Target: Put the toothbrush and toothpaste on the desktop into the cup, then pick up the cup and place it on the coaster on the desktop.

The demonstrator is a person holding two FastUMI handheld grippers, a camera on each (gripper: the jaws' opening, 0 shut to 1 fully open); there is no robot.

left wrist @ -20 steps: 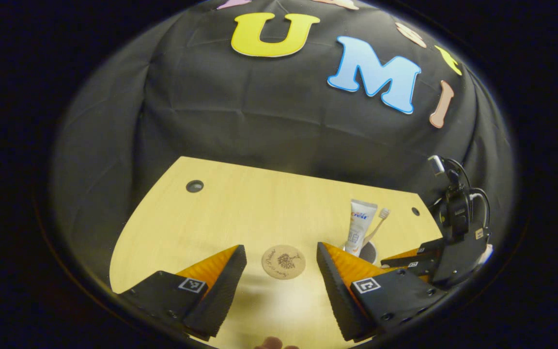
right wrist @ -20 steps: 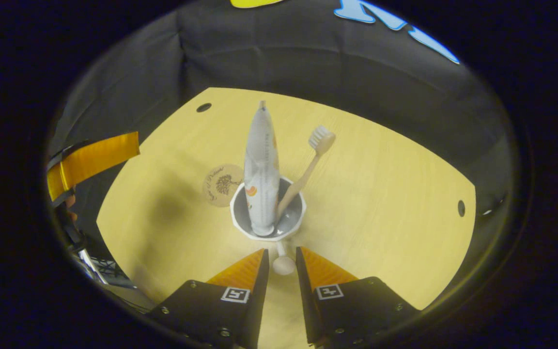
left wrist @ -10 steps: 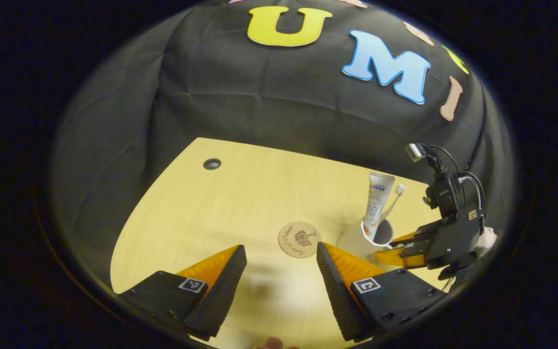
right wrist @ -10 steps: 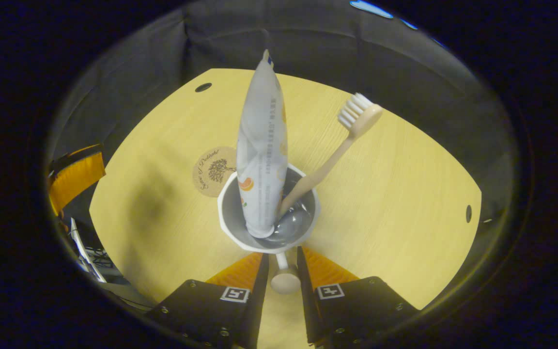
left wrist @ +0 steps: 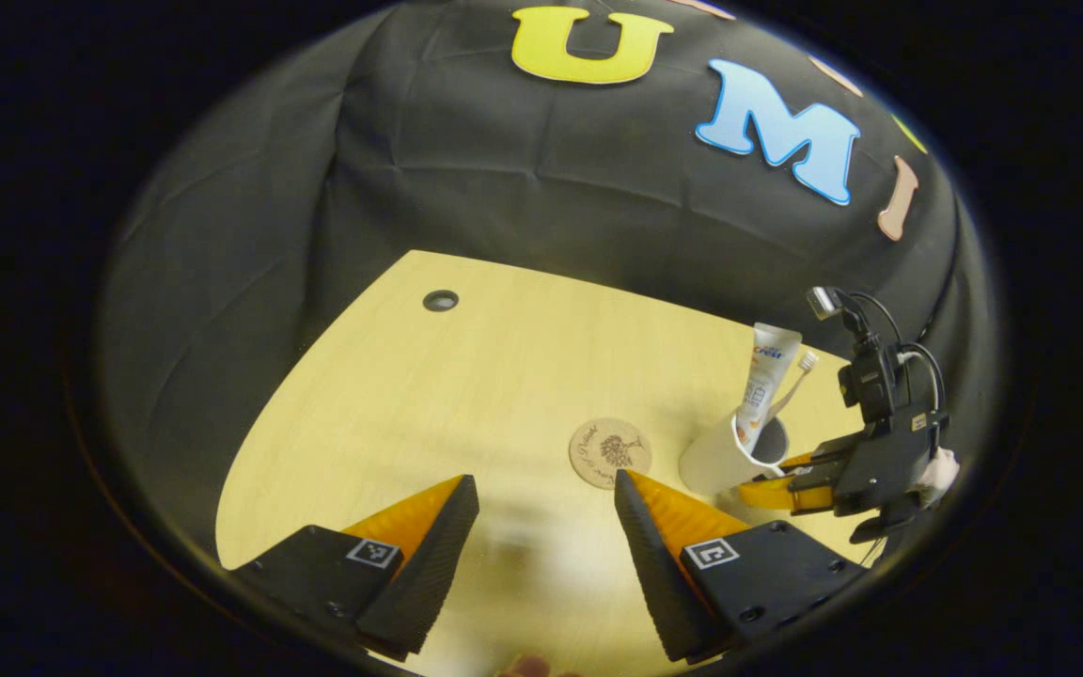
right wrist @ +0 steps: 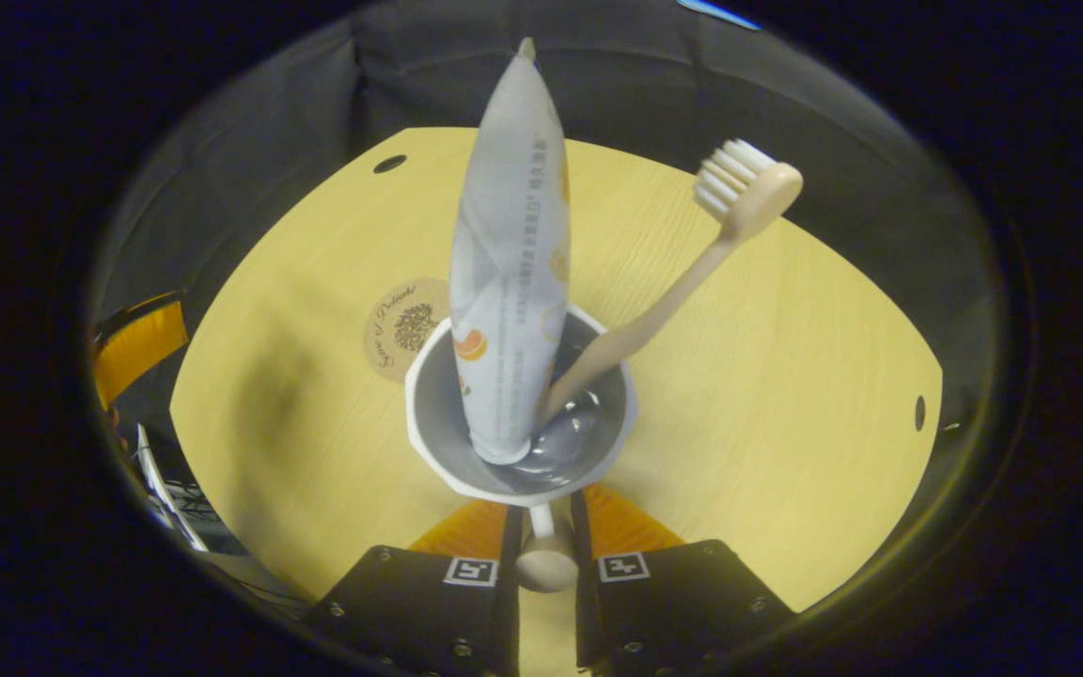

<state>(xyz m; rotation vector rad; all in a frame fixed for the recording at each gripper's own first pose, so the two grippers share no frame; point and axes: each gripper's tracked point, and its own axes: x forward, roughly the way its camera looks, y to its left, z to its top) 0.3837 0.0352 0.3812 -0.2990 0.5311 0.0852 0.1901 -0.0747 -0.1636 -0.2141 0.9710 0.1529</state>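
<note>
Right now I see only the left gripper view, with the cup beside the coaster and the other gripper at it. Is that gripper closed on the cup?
Observer: Yes. In the right gripper view, the right gripper has both fingers pressed on the knobbed handle of the cup.
Operator: Are both items seated inside?
Observer: The toothpaste stands cap-down on the cup's bottom. The toothbrush leans beside it, bristles up.
Operator: Where is the coaster from there?
Observer: The coaster lies ahead and left of the cup, with its near edge hidden behind the rim.
</note>
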